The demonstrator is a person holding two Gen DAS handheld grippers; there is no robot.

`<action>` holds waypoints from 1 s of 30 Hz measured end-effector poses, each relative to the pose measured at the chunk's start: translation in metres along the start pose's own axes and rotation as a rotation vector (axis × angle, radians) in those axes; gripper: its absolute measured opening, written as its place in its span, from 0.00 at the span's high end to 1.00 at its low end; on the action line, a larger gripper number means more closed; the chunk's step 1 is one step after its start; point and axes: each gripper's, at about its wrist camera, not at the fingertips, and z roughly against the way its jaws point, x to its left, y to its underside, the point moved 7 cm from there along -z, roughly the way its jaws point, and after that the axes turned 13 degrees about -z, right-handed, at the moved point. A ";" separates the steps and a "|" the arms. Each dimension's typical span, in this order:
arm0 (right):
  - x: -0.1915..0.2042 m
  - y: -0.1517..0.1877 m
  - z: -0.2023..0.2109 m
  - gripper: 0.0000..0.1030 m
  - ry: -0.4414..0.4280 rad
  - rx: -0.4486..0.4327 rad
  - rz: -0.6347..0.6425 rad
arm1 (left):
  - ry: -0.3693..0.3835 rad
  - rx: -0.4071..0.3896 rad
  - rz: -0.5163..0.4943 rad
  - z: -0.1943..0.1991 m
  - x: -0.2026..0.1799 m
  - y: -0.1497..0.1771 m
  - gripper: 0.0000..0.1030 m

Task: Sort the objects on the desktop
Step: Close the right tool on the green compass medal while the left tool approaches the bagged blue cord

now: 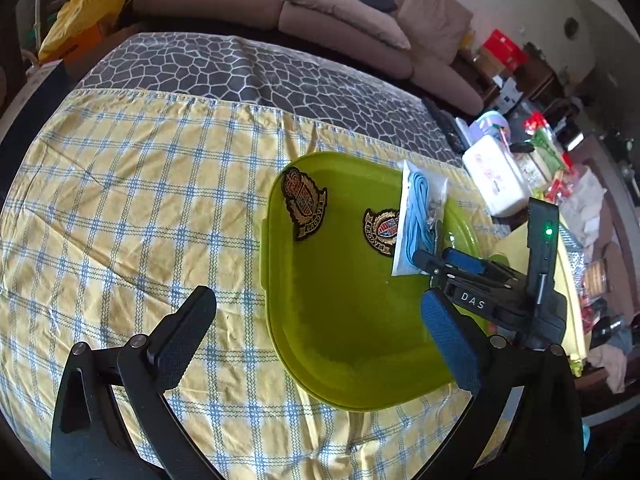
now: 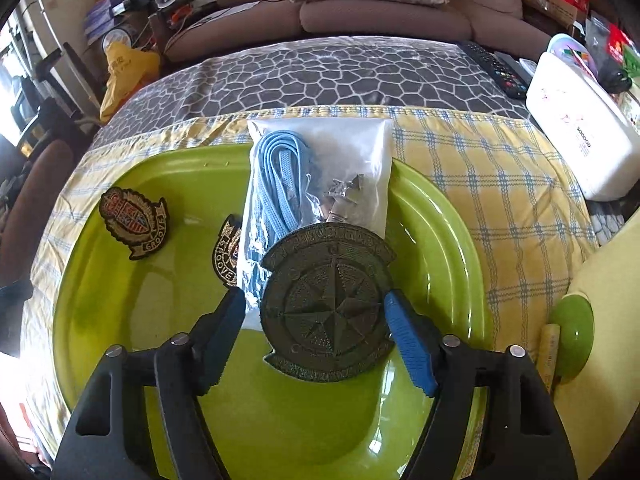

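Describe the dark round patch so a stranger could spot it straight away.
Find the lime-green tray on the yellow checked cloth. Between the right gripper fingers lies the compass patch, overlapping the clear bag of blue laces. Unlike the two gold crest patches, it is dull green, round, with a star.

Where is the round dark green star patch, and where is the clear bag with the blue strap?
Round dark green star patch (image 2: 329, 307): right wrist view, on its star centre.
Clear bag with blue strap (image 2: 276, 184): right wrist view, on the blue strap.
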 end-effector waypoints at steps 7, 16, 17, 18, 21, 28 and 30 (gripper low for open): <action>0.017 0.009 0.009 0.41 -0.077 0.031 0.026 | -0.006 -0.007 -0.006 0.002 -0.004 0.000 0.00; 0.007 0.003 0.006 0.20 -0.070 0.016 -0.061 | -0.013 -0.010 -0.026 0.002 -0.009 0.000 0.00; 0.009 0.004 0.005 0.20 -0.066 0.017 -0.055 | -0.014 -0.012 -0.028 0.002 -0.010 -0.001 0.00; 0.012 0.004 0.004 0.20 -0.061 0.016 -0.050 | -0.016 -0.013 -0.030 0.003 -0.011 0.000 0.00; 0.018 0.009 0.000 0.21 -0.010 0.019 -0.011 | -0.019 -0.013 -0.035 0.003 -0.012 0.000 0.00; 0.025 0.019 -0.009 0.30 0.101 0.013 0.100 | -0.019 -0.012 -0.035 0.003 -0.013 0.000 0.00; 0.023 0.018 -0.001 0.30 0.083 0.012 0.085 | -0.020 -0.013 -0.038 0.004 -0.014 -0.001 0.00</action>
